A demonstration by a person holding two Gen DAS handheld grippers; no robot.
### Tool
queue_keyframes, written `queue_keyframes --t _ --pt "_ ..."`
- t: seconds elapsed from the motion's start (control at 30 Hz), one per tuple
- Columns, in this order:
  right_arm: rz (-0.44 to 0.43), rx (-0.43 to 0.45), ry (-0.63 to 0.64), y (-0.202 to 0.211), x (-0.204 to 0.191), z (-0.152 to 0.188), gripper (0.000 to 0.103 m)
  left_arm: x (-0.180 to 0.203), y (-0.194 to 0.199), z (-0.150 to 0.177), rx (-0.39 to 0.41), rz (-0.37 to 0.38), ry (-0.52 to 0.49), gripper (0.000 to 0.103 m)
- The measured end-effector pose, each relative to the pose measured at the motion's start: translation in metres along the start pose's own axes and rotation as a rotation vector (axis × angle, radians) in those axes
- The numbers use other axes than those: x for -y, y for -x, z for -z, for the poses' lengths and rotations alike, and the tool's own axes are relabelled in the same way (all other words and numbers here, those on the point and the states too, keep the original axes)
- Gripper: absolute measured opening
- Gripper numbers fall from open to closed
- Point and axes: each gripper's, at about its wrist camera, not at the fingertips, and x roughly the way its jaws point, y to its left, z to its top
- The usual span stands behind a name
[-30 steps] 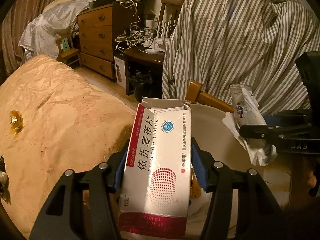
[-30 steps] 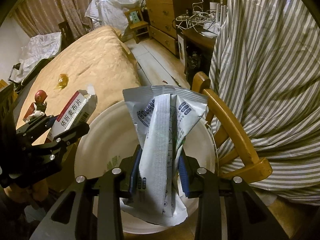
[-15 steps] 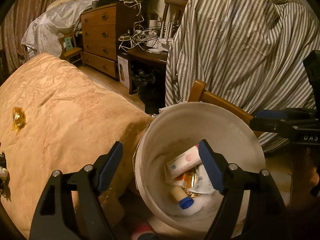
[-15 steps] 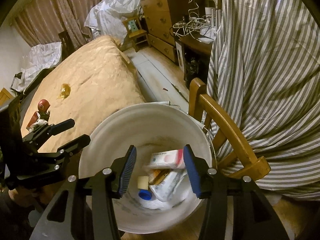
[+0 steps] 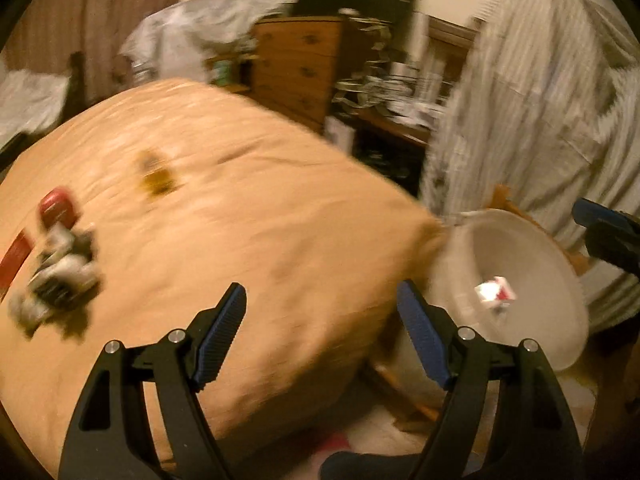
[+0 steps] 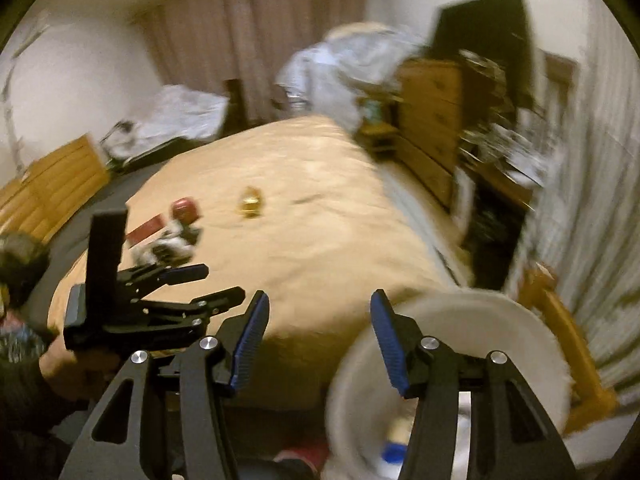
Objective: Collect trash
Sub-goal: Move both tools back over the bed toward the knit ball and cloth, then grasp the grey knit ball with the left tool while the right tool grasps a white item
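Both views are blurred by motion. My left gripper [image 5: 320, 320] is open and empty over the corner of the tan bed [image 5: 224, 232]. My right gripper [image 6: 318, 324] is open and empty, between the bed [image 6: 304, 240] and the white bucket [image 6: 492, 316]. The bucket [image 5: 556, 280] holds a white and red box [image 5: 494, 292] and other trash. On the bed lie a heap of scraps with a red item [image 5: 56, 264], a red flat pack [image 5: 14, 256] and a golden wrapper [image 5: 156, 176]. They also show in the right wrist view: the heap [image 6: 172, 240] and the wrapper [image 6: 250, 202].
A wooden chair [image 6: 568, 340] stands behind the bucket, under a striped sheet [image 5: 540, 112]. A wooden dresser [image 5: 296, 64] and a cluttered desk [image 5: 392, 116] stand past the bed's foot. The left gripper [image 6: 200, 284] shows in the right wrist view.
Both grippers let go of the box and the wrappers, which dropped into the bucket. Both then swung left from the bucket towards the bed.
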Motion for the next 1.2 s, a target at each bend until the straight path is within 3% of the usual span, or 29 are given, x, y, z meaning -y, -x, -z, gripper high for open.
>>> queue_keyframes --t 0.23,0.3,0.5,0.63,0.93,0.97,1.0,1.07,1.2 --pt "-0.142 -0.001 0.086 -0.067 -0.101 -0.015 0.074 -0.091 0.035 0.019 0.028 -0.110 0.115 0.075" --pt "-0.183 -0.020 0.089 -0.084 -0.123 -0.016 0.074 -0.123 0.043 0.028 0.035 -0.150 0.152 0.081" --pt "-0.249 -0.083 0.128 -0.127 -0.173 -0.014 0.075 -0.264 0.058 0.060 0.031 -0.326 0.409 0.081" --pt "-0.283 -0.126 0.133 -0.159 -0.194 -0.015 0.075 -0.326 0.052 0.073 0.008 -0.334 0.548 0.081" --pt "-0.343 -0.222 0.121 -0.232 -0.229 -0.012 0.075 -0.349 0.019 0.061 -0.011 -0.316 0.508 0.081" --pt "-0.346 -0.227 0.125 -0.239 -0.233 -0.012 0.075 -0.351 0.017 0.062 -0.010 -0.312 0.517 0.074" --pt "-0.351 -0.231 0.133 -0.247 -0.238 -0.013 0.074 -0.356 0.015 0.063 -0.013 -0.310 0.529 0.057" --pt "-0.361 -0.240 0.143 -0.262 -0.246 -0.014 0.074 -0.367 0.013 0.066 -0.019 -0.288 0.545 0.043" --pt "-0.390 -0.240 0.142 -0.289 -0.257 -0.027 0.064 -0.372 0.033 0.072 0.029 -0.296 0.560 0.039"
